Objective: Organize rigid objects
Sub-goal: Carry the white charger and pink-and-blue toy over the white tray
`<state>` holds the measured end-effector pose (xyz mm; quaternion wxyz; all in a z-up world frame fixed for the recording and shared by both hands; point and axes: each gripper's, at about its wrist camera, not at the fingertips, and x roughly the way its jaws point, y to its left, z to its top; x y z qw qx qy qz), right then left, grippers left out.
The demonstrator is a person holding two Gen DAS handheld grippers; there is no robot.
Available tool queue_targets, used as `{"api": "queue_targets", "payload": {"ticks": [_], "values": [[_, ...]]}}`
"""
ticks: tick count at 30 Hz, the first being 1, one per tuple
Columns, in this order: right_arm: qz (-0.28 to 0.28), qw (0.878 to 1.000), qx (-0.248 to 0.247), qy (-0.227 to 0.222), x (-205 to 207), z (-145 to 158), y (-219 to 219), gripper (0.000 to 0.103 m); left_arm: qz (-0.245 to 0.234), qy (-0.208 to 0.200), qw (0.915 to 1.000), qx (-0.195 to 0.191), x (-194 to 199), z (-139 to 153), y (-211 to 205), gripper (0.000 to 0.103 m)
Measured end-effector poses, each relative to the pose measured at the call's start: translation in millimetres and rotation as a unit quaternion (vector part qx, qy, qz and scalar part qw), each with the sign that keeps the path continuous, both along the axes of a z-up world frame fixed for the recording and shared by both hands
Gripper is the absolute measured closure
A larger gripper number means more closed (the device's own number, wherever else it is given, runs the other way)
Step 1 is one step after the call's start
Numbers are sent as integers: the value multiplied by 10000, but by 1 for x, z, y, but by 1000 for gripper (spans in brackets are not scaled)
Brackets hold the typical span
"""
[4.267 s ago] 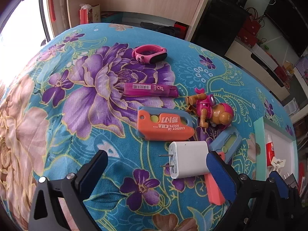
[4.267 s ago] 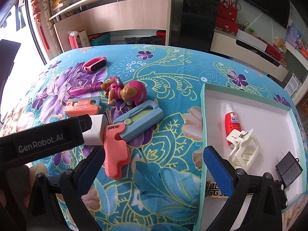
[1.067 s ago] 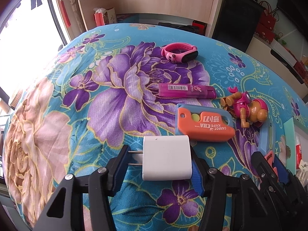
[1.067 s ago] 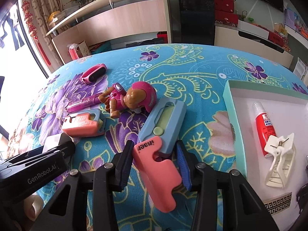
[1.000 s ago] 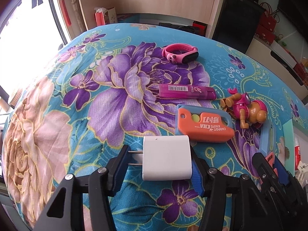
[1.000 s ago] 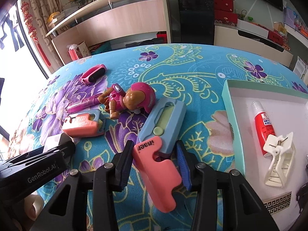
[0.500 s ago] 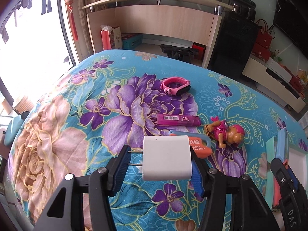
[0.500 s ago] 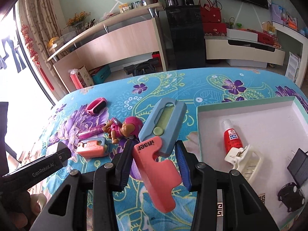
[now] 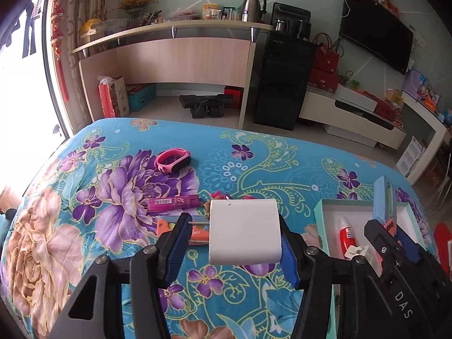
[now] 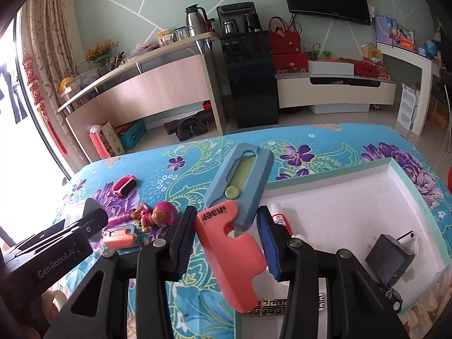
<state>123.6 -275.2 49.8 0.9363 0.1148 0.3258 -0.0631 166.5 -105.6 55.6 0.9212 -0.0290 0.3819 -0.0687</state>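
Black charger (image 10: 389, 257) in tray (image 10: 409, 180), right wrist view only

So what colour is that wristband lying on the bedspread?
Pink with a black face, clearest in the left wrist view.

Both grippers held up, each squeezing something.
The left gripper (image 9: 234, 237) and the right gripper (image 10: 226, 234) point slanting down, jaws pressed in.

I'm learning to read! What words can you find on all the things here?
"GenRobot.AI": side of the left gripper.
"DAS": body of the right gripper.
"iwaen", seen sideways: pink end of the blue and pink toy knife.
Orange toy knife, pink marker and red glue bottle: print too small to read.
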Motion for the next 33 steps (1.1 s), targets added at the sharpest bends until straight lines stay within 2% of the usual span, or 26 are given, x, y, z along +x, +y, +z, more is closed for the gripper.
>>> {"api": "queue_targets", "payload": {"ticks": [7,17,26,33], "values": [[-440,9990,2,104,-9,-4,-41,58,-694,-156,9974,114,-12,-1,-53,43],[-1028,9946,-19,127,-26,-9,-88,58,-1609,-80,9865,297,-32,-18,-123,43],[-1311,9912,90,180,-36,-13,-112,58,-2015,151,9786,389,-44,-35,-157,43],[-1263,9916,77,268,-34,-17,-112,58,-2100,203,9764,456,-47,-42,-165,43]]}}
